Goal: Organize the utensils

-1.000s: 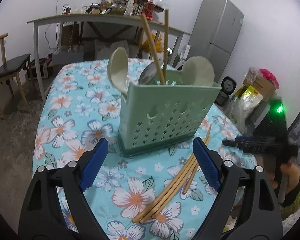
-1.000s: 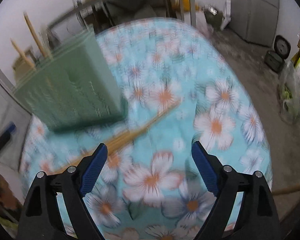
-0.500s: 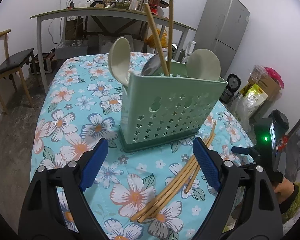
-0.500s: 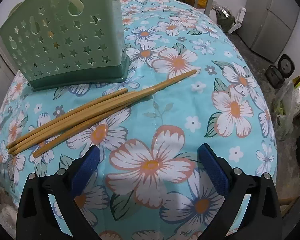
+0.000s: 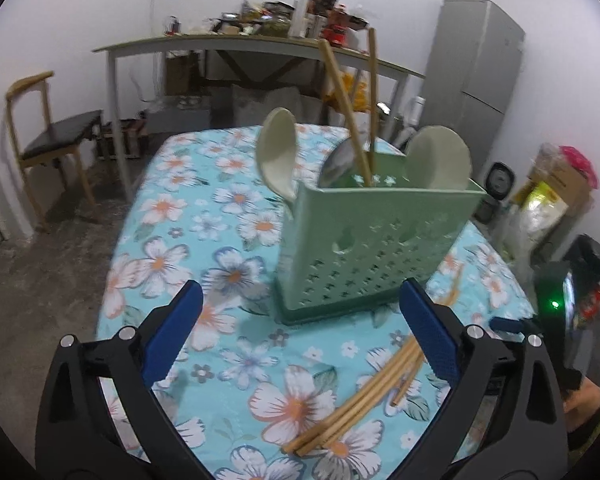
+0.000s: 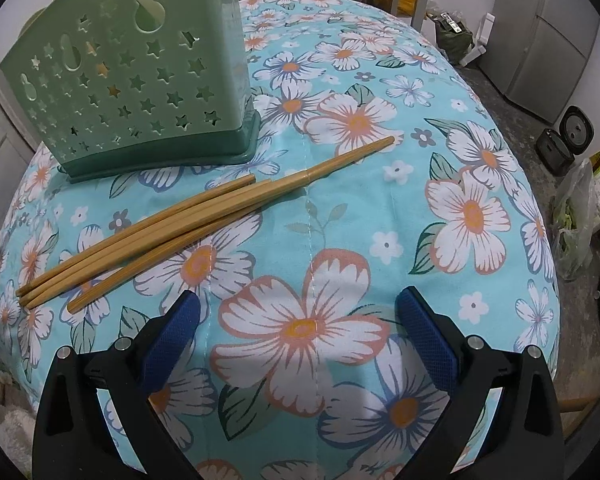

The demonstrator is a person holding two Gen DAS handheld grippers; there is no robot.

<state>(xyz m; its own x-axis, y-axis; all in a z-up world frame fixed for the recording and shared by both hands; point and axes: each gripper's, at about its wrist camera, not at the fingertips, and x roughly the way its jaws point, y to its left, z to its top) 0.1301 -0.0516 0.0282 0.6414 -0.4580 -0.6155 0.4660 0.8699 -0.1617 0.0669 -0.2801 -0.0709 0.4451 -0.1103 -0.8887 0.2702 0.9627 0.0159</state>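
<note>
On the floral tablecloth (image 6: 380,216), going left to right, the green utensil holder (image 6: 140,80) stands upright near the far left edge, with a bundle of loose chopsticks (image 6: 172,228) lying flat just in front of it, then a wide bare stretch of cloth running to the right rim. The left gripper (image 5: 300,336) is opening its jaws with nothing between them; the right gripper (image 6: 298,332) hangs spread wide over bare cloth, clear of the chopsticks
</note>
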